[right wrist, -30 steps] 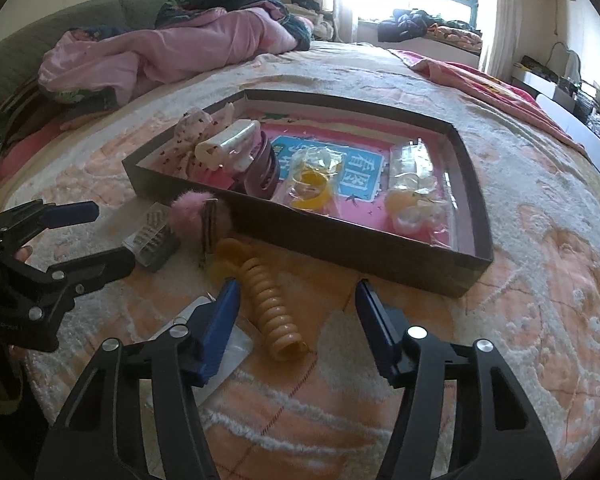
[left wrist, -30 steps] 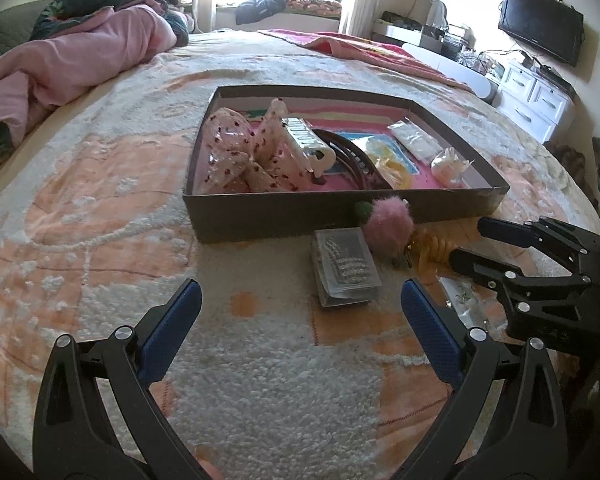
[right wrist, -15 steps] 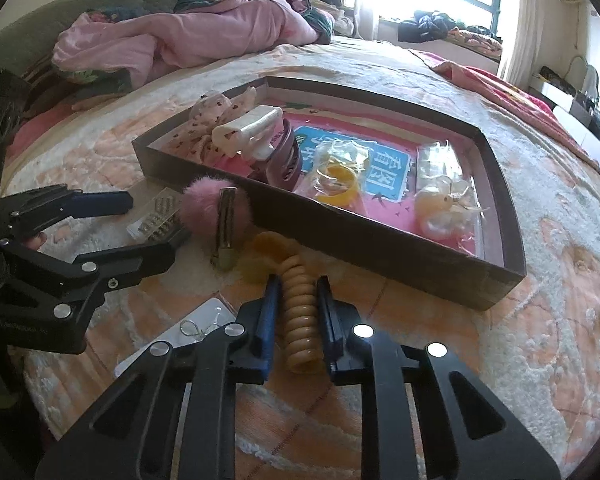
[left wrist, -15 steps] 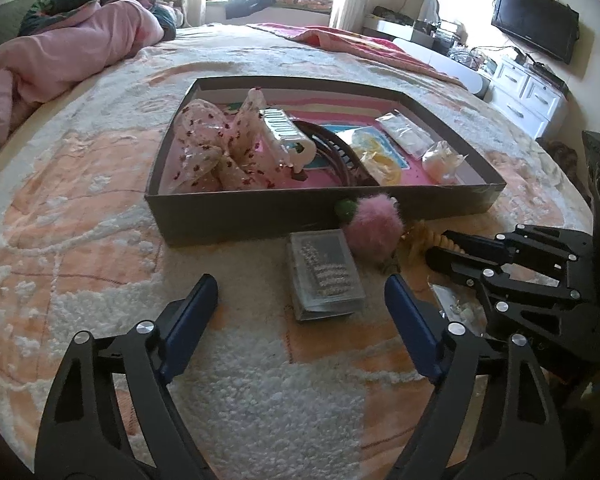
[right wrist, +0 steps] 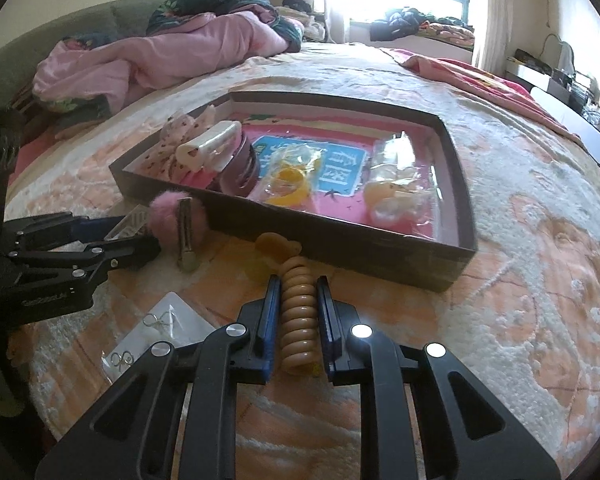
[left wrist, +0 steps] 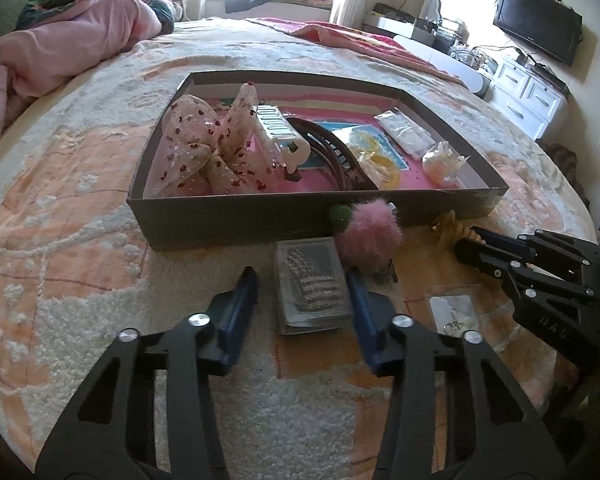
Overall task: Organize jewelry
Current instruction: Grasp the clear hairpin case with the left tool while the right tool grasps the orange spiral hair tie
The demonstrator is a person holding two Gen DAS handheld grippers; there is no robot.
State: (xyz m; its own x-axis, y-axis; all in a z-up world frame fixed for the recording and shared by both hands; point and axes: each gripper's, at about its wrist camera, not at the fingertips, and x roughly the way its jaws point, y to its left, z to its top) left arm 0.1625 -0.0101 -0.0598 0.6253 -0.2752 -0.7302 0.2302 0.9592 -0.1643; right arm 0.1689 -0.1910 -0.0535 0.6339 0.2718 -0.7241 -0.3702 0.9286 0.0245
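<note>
A dark cardboard tray point(left wrist: 260, 216) point(right wrist: 380, 248) on the bed holds a spotted bow point(left wrist: 204, 148), a white claw clip point(left wrist: 278, 130), a brown clip and bagged pieces. In front of it lies a clear box of sparkly hair pins point(left wrist: 310, 284). My left gripper point(left wrist: 304, 284) point(right wrist: 132, 236) straddles this box with its jaws closing; a gap still shows at the left pad. My right gripper point(right wrist: 298, 292) point(left wrist: 472, 244) is shut on a tan spiral hair tie point(right wrist: 298, 316) lying on the blanket. A pink pom-pom clip point(left wrist: 374, 236) point(right wrist: 172, 216) rests between the two grippers.
A flat bag with small earrings point(left wrist: 452, 312) point(right wrist: 160, 332) lies on the blanket beside the right gripper. A pink duvet point(right wrist: 160, 56) is heaped at the far left. A white dresser point(left wrist: 528, 96) and a TV point(left wrist: 538, 22) stand beyond the bed's right edge.
The left jaws have narrowed from wide open to close around the pin box. The right jaws have shut on the spiral hair tie.
</note>
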